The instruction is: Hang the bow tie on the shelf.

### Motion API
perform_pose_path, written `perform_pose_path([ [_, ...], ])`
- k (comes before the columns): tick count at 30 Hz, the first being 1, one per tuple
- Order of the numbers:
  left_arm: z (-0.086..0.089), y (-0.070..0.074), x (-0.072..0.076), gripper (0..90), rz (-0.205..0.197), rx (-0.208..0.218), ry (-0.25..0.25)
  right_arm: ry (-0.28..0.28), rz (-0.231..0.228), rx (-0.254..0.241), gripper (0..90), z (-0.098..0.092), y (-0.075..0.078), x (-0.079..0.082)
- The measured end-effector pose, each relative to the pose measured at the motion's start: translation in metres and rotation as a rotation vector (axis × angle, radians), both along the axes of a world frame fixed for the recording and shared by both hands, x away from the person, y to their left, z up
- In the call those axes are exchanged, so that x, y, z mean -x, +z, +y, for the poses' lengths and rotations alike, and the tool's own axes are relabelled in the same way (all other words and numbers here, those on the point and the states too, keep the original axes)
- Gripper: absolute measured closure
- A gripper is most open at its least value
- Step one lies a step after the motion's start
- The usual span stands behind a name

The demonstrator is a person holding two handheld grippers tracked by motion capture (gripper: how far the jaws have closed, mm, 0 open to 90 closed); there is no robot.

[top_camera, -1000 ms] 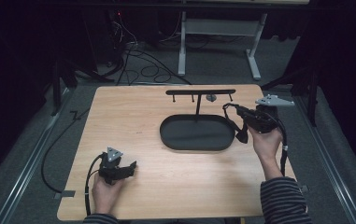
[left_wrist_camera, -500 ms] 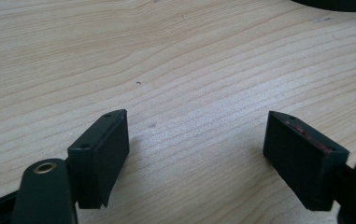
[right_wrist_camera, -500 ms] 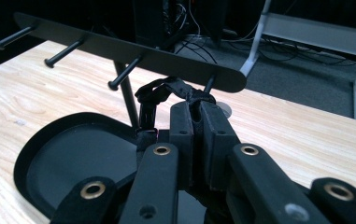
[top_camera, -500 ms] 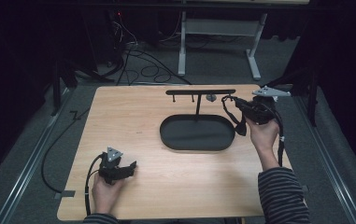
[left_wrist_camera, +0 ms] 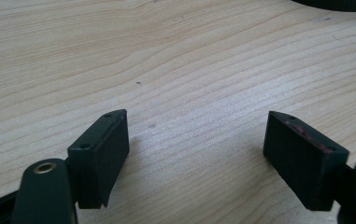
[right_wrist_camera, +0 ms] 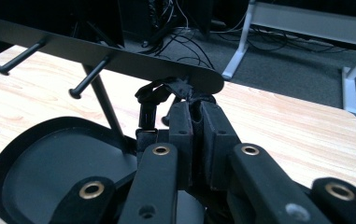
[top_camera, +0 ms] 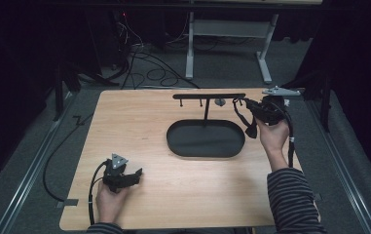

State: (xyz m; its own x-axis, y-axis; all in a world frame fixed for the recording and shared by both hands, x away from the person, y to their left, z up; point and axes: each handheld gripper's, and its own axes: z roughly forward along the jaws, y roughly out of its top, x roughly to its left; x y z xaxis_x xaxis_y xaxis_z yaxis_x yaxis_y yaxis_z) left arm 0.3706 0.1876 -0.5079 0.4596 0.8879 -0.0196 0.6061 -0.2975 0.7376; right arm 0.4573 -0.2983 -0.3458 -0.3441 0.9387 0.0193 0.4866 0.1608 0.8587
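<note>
Right gripper (right_wrist_camera: 192, 109) clamped on limp black strap (right_wrist_camera: 154, 95) just ahead, near rack (right_wrist_camera: 119, 58); light, floppy, best pinched near loop.

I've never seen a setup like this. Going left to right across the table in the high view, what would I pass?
Left gripper → black oval tray → right gripper, shut on a black strap by the rack's end.

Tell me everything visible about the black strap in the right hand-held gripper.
The black strap looks like thin woven band with a small buckle-like piece. One end is pinched between the shut jaws of the right hand-held gripper; in the high view the rest hangs as a loop beside the stand's bar, right at the bar's end. Whether it touches the bar is unclear.
</note>
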Motion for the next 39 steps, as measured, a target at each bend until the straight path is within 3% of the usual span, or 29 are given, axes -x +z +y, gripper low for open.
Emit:
perform_pose_path([
  [13,0.000,0.000,0.000,23.0,-0.001,0.002,0.002,-0.012,0.039,0.004,83.3,0.000,-0.009,-0.009],
  [39,0.000,0.000,0.000,22.9,-0.001,0.002,0.001,-0.010,0.069,-0.007,78.1,0.001,-0.015,-0.014],
])
